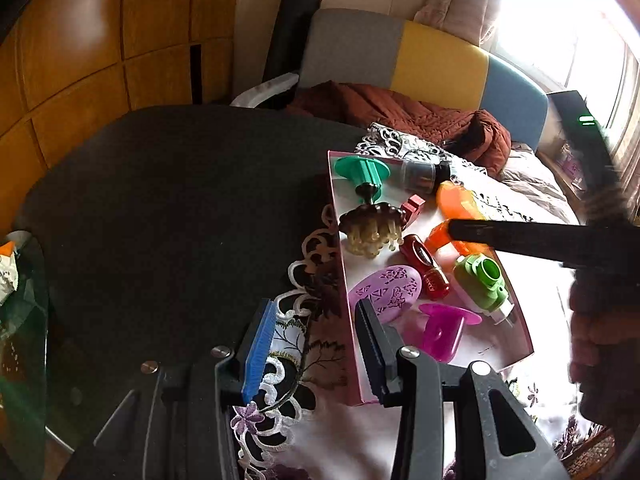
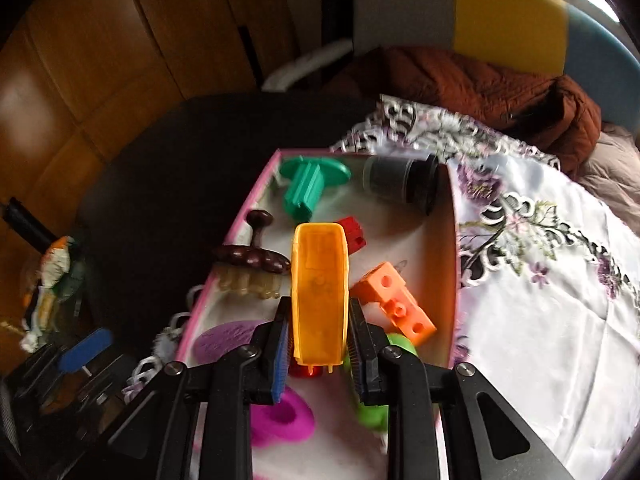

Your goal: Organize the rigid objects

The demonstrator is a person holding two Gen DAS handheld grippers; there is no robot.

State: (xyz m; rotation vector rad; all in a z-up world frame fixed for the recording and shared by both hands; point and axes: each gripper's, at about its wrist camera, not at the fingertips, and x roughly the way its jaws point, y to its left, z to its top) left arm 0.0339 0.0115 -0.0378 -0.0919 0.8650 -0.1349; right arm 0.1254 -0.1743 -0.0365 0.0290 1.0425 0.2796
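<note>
A pink-rimmed shallow box (image 1: 340, 264) (image 2: 236, 236) lies on a floral cloth. It holds a green spool (image 1: 362, 172) (image 2: 310, 184), a brown scalp brush (image 1: 374, 222) (image 2: 250, 260), a dark jar (image 1: 422, 176) (image 2: 400, 182), a red block (image 2: 352, 234), a purple oval (image 1: 386, 290), a magenta spool (image 1: 444, 328) (image 2: 280, 416), a green toy camera (image 1: 482, 284) and an orange block (image 2: 394, 300). My right gripper (image 2: 320, 344) is shut on an orange plastic piece (image 2: 318, 292) (image 1: 454, 200) above the box. My left gripper (image 1: 316, 340) is open and empty, straddling the box's near left rim.
The dark round table (image 1: 172, 200) extends left of the cloth (image 2: 540, 280). A brown jacket (image 1: 400, 112) lies on a sofa behind. A glass side table with a packet (image 1: 8, 272) stands at the far left.
</note>
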